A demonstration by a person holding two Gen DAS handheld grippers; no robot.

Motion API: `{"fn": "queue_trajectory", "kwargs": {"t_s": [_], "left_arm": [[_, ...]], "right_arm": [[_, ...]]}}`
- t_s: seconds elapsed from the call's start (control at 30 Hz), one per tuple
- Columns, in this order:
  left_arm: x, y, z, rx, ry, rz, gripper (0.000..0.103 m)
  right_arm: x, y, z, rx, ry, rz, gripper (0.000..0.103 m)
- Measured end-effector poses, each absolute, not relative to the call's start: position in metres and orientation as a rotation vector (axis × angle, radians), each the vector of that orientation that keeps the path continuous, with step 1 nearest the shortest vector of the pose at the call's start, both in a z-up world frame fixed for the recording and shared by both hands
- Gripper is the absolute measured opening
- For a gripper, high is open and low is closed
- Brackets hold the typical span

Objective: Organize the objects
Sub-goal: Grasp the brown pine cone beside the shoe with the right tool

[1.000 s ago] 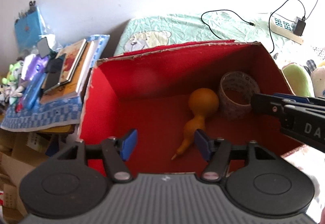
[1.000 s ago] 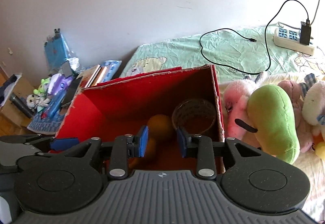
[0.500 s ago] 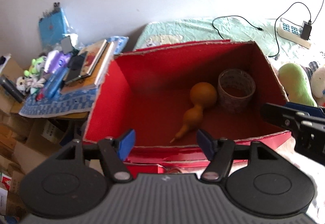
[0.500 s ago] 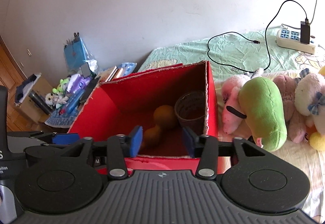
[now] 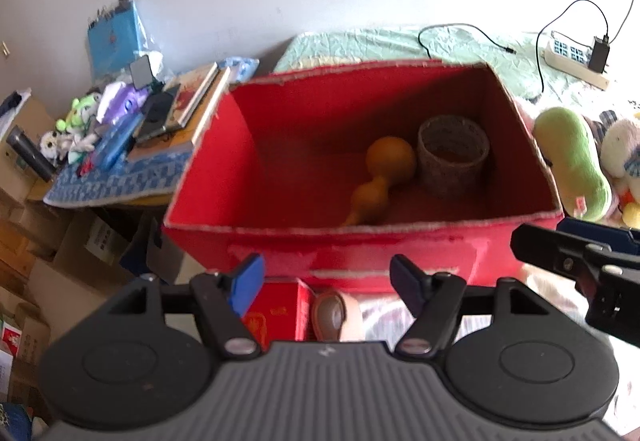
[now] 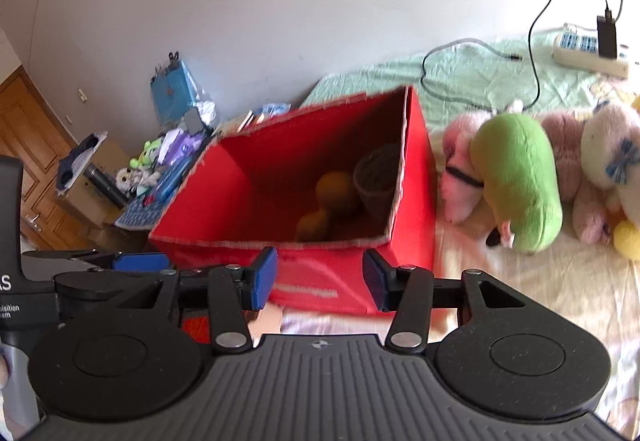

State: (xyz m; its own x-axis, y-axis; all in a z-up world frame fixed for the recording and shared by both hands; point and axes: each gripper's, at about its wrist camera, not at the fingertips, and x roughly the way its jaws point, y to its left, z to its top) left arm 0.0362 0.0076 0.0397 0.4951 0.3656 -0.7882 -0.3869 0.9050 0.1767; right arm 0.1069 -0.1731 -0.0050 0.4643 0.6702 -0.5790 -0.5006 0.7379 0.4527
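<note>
Both hand-held grippers are hanging empty, jaws apart: left hand-held gripper, right hand-held gripper. Red box is sitting on the bed, already holding gourd and tape roll. Next pick looks like the small tape roll just below: descend squarely, straddle it, then close.

Left gripper and right gripper both gape wide, holding nothing.

White letters "AS" on the left claw's black body, smaller print beneath (blurred, unreadable)
</note>
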Motion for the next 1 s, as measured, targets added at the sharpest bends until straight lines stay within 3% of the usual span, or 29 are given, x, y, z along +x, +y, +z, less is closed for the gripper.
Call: {"fn": "queue_trajectory", "kwargs": {"t_s": [0.67, 0.77, 1.0], "left_arm": [[-0.017, -0.022, -0.017, -0.076, 1.037, 0.07, 0.081], [-0.015, -0.031, -0.029, -0.069, 1.059, 0.043, 0.078], [-0.005, -0.03, -0.052, -0.117, 1.121, 0.02, 0.056]], "right_arm": [[0.101, -0.183, -0.086, 0.433, 1.307, 0.802, 0.052], [0.099, -0.18, -0.089, 0.422, 1.332, 0.813, 0.052], [0.107, -0.18, -0.1, 0.409, 1.376, 0.828, 0.05]]}}
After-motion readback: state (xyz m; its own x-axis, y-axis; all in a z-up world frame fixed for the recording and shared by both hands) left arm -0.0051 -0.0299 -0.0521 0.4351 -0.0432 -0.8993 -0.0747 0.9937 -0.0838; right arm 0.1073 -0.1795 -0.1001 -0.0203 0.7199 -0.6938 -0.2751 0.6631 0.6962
